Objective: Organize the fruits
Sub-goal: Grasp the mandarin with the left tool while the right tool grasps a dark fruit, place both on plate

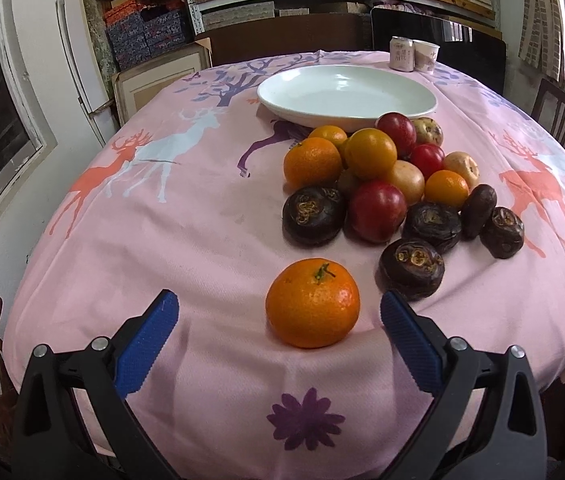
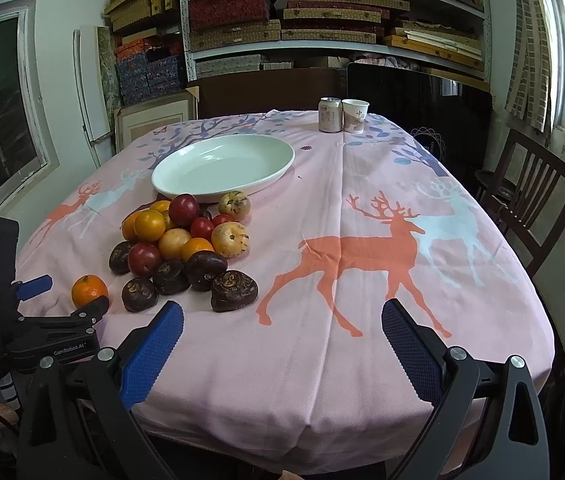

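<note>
Here the left claw [image 1: 278, 312] stands released, its blue fingers [image 1: 150, 336] spread wide either side of a lone mandarin [image 1: 313, 303] without touching it. That mandarin sits on the pink deer-print cloth of the counter [image 1: 162, 240], apart from the fruit heap [image 1: 386, 184] and nearer the camera. The heap of mandarins, red plums, yellowish fruits and dark water chestnuts lies just before the white dish [image 1: 346, 94], which holds nothing. Beyond the dish stand a can [image 1: 401, 53] and a paper cup [image 1: 426, 56]. The right claw [image 2: 282, 320] is likewise released, hovering over bare cloth to the right of the heap.
</note>
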`<state>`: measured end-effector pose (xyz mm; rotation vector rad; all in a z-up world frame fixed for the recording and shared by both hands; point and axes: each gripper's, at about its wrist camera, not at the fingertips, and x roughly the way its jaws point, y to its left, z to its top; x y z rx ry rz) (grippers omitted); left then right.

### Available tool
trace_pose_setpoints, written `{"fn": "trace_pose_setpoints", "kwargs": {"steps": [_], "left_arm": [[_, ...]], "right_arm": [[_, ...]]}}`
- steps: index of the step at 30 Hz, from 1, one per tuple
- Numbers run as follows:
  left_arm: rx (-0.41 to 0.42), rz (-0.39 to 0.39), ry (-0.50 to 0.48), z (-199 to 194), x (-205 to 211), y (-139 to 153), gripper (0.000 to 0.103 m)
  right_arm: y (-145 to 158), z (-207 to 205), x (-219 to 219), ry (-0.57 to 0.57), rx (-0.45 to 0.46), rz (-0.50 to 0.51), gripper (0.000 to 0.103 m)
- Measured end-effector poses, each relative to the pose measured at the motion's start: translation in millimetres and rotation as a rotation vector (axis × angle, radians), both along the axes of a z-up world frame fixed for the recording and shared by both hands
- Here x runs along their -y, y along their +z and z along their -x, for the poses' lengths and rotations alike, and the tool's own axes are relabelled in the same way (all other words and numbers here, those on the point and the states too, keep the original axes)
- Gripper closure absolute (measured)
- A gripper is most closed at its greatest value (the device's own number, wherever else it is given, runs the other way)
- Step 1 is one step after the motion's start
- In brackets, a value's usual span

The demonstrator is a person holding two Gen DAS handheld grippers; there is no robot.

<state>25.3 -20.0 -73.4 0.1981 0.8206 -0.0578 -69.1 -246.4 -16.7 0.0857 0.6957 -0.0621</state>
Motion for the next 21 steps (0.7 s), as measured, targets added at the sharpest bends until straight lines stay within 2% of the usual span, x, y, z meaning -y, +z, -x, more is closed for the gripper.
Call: {"fn": "trace_pose_setpoints", "kwargs": {"steps": [2,4,5,6,7,10,15,21], "left_arm": [[-0.003,0.016,-0.008,-3.8,-1.5,-4.9,0.006],[-0.014,0.039,-0.015,-6.6,-4.2,-8.2,0.027],[-0.038,0.065,-0.039,-8.9,-4.7,-10.7,0.044],[-0.045,0.104,-0.062,-8.8,-6.4,-10.0,0.055],[-0.041,0.114,-0.075,-7.8,-6.0,-8.8,0.058],[-0.025,0.114,-0.094,-4.8,-6.1,-6.8,0.058],[0.015,0.137,-0.08,1.9,-16.4,5.8,0.058],[0.029,0.148,-0.072,5.7,-24.9,14.7,0.058]], "right_arm": [[-0.2,-0.8,1.5,-0.003,-0.002,0.002,0.003],[-0.7,-1.6,3.0,-0.008,-0.003,0.001,0.003],[-1.4,-2.6,3.9,-0.009,-0.007,0.0,0.003],[-2.4,-3.8,5.1,-0.01,-0.014,-0.002,0.003],[-3.9,-5.1,5.8,-0.01,-0.021,-0.003,0.003],[-12.3,-10.6,5.4,0.009,-0.043,0.011,0.003],[-29.0,-25.3,-11.6,0.156,-0.019,0.046,0.003],[-42.9,-60.2,-25.3,0.184,-0.047,0.062,0.004]]}}
